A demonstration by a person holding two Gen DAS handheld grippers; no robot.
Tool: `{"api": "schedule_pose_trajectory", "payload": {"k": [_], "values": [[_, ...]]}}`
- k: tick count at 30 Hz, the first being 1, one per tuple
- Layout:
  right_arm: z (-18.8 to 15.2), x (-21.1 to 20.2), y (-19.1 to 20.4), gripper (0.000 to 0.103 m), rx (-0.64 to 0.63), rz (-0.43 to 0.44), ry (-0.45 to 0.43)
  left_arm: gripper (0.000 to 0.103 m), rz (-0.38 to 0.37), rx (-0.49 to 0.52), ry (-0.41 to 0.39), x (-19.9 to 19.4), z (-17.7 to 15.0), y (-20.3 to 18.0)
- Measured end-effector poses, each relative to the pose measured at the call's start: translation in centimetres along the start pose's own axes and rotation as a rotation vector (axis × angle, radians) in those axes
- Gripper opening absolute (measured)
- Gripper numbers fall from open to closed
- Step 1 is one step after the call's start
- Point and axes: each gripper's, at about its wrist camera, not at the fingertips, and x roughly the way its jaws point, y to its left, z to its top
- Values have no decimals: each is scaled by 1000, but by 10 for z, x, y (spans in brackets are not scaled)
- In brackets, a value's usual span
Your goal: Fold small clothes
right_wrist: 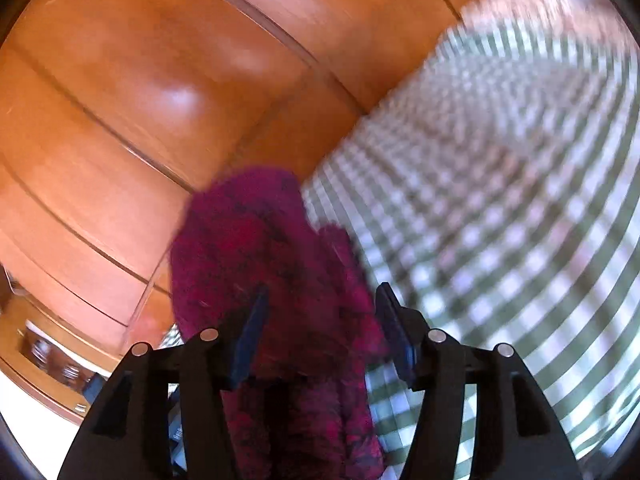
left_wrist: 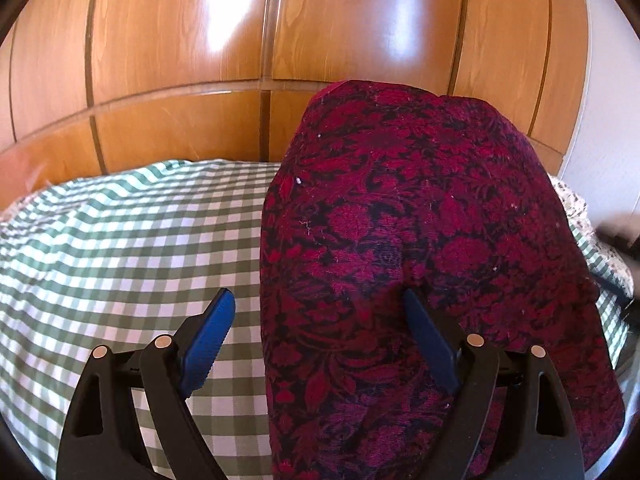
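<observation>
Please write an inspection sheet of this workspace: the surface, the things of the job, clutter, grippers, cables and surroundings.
Surface: green and white checked cloth, lightly wrinkled.
Job's things: one dark red flowered garment, raised above the cloth and draped; blurred in the right wrist view.
Clutter: a pale lacy fabric at the far right edge; otherwise nothing seen.
Grippers: left gripper has jaws apart, with the garment's edge lying between them; right gripper has jaws apart with garment between them. No clamped hold is visible on either.
Cables: a dark strap or cable at the right edge, unclear.
Surroundings: glossy wooden panels behind the cloth.
</observation>
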Motion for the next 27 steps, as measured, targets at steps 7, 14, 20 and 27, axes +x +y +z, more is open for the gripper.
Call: {"api": "schedule_pose_trajectory", "payload": {"k": [7,14,20,27], "values": [[-6,33,73,45,-257,-9,38,84,59,23,-28,-7,-4,-18],[-25,97,43,37,-335,-178,60,87,-4,-15,3,-7,-3,-9],[-32,96,35,38,-344,-152,16,89,-117,-97,21,-18,22,4],[-34,94,36,39,-325,-121,-1,62,-129,-10,-41,-12,82,-29]]}}
